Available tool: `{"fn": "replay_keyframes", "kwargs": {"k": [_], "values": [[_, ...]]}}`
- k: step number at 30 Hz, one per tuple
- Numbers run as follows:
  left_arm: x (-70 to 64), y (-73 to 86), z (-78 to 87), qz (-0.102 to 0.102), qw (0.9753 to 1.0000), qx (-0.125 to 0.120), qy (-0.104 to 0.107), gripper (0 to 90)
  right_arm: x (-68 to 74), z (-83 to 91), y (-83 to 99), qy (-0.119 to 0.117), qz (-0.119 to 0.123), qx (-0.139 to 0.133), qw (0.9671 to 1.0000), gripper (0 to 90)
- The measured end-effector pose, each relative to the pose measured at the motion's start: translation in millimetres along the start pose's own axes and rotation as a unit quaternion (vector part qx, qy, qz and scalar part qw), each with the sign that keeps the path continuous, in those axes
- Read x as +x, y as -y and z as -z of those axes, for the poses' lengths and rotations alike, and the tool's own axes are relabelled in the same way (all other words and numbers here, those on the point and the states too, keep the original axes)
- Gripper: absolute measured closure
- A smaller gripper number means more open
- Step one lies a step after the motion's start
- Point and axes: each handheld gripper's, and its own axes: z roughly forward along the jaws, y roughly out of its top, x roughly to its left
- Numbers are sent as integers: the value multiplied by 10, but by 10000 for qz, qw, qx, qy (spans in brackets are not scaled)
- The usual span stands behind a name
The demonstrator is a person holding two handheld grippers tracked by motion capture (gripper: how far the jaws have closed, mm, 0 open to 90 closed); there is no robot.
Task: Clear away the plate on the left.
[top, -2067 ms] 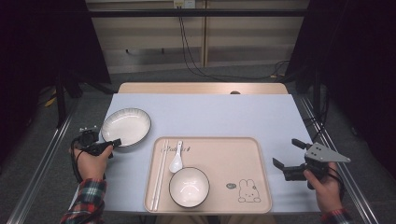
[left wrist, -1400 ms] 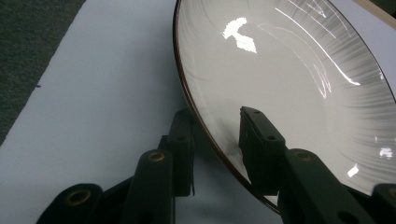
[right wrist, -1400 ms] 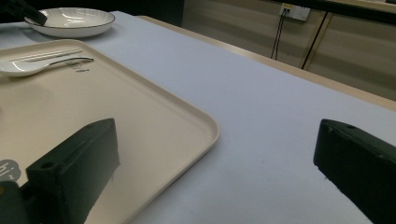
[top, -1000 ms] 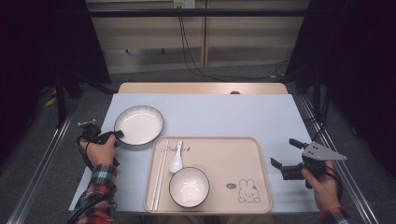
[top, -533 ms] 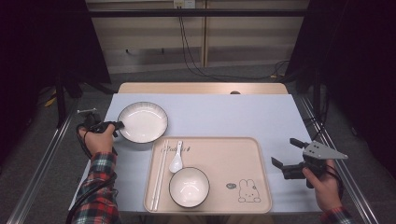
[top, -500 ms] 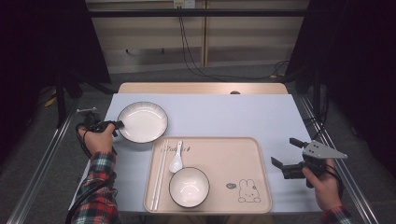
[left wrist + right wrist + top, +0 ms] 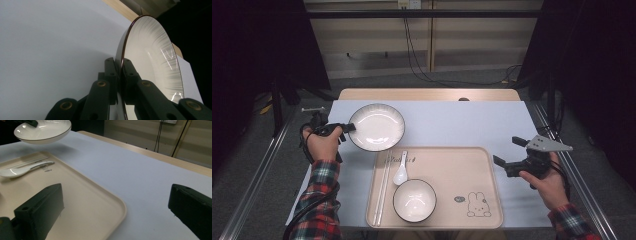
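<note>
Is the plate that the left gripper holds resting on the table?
No, in the right gripper view the plate hangs above the table, with its shadow on the surface beneath, clamped by the left gripper.

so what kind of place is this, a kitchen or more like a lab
More likely a lab or recording setup than a kitchen: the table sits inside a metal rail frame, cables hang down a bare back wall, and a tray is laid out like a staged place setting.

Tray [image 7: 492,165] w/ bowl [image 7: 414,200], spoon [image 7: 400,173], chopsticks [image 7: 382,187].
</note>
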Motion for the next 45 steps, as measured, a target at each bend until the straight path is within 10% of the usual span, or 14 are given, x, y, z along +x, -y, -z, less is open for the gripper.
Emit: {"fn": "replay_keyframes", "kwargs": {"k": [13,22,28,35,38,41,45], "values": [[-691,259,-185,-537,9957,519,556,853,149,-357,-419,-453,-883,28,9951,30],[-1103,497,-371,-860,9865,936,1030,853,299,-628,-581,-823,-1143,263,9897,116],[-1290,583,-427,-954,9804,1049,1367,853,326,-813,-583,-902,-1390,334,9856,325],[-1329,673,-482,-922,9754,1014,1728,852,352,-851,-563,-1271,-1948,600,9707,633],[-1316,702,-496,-1031,9745,949,1751,854,321,-845,-554,-1382,-2411,718,9579,695],[-1330,743,-510,-1393,9666,871,1966,825,287,-775,-582,-1357,-3055,881,9384,808],[-1385,781,-527,-1611,9628,810,2010,834,276,-694,-639,-1101,-3071,877,9412,811]]}}
